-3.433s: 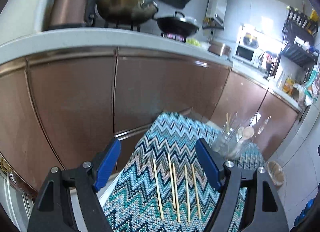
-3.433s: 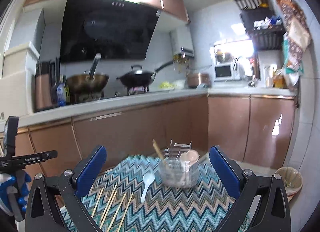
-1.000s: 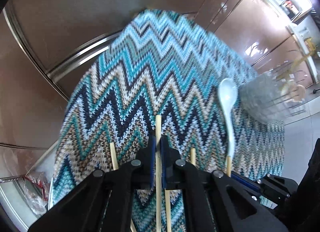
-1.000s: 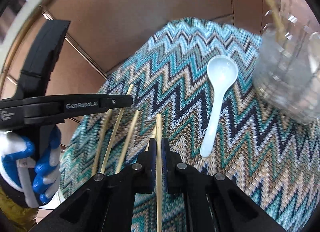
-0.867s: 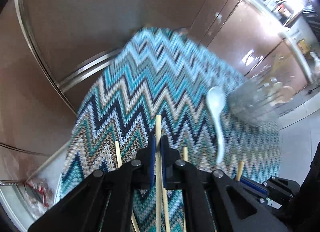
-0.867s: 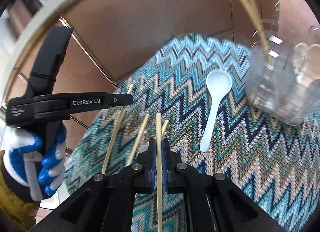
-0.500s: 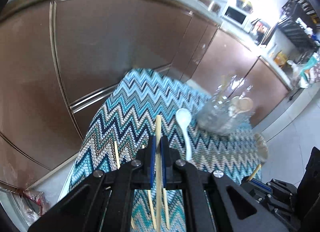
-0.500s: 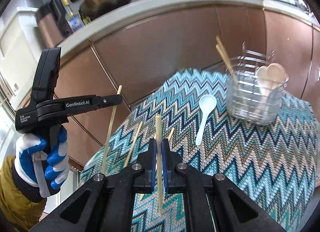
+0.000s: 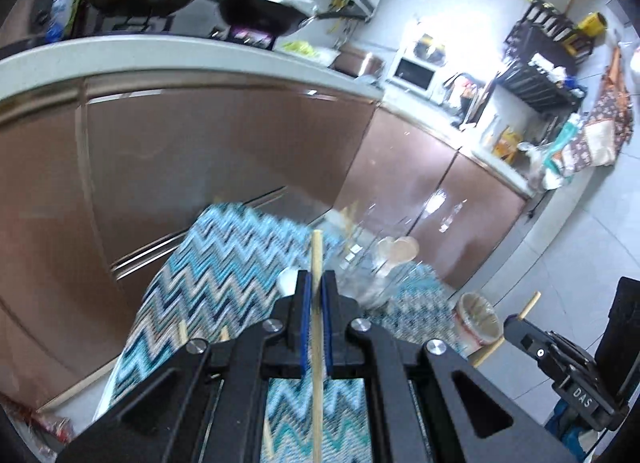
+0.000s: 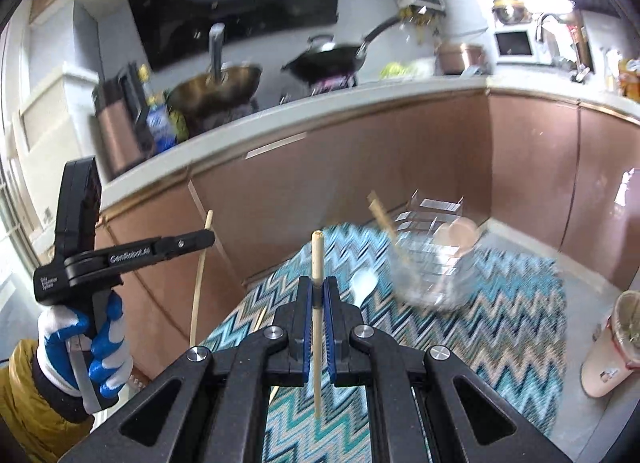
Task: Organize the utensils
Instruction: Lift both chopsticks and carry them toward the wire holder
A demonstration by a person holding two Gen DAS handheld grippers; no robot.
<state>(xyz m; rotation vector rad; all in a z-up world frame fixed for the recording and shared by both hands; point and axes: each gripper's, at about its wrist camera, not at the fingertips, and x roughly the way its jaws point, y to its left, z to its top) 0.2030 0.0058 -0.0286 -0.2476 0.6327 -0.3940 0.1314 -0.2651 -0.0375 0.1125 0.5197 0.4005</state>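
Note:
My left gripper point(image 9: 315, 283) is shut on a wooden chopstick point(image 9: 316, 251) that sticks out past its blue pads, lifted above the zigzag cloth point(image 9: 208, 275). My right gripper point(image 10: 316, 289) is shut on another chopstick point(image 10: 318, 255), also raised. A clear holder point(image 10: 432, 267) with chopsticks and wooden spoons in it stands on the cloth ahead, to the right of both grippers. A white spoon point(image 10: 363, 283) lies on the cloth beside the holder. In the right wrist view the left gripper point(image 10: 200, 239) shows at the left with its chopstick point(image 10: 200, 275), held by a gloved hand point(image 10: 92, 343). Loose chopsticks point(image 9: 182, 331) remain on the cloth.
Brown cabinet doors point(image 9: 200, 151) under a white counter point(image 9: 120, 55) stand close behind the cloth-covered table. Pans point(image 10: 224, 83) sit on the stove. A waste bin point(image 10: 616, 343) stands on the tiled floor at the right.
Both grippers have risen from the cloth, each carrying its chopstick, and tilted up toward level. The holder now sits ahead rather than at the frame edge.

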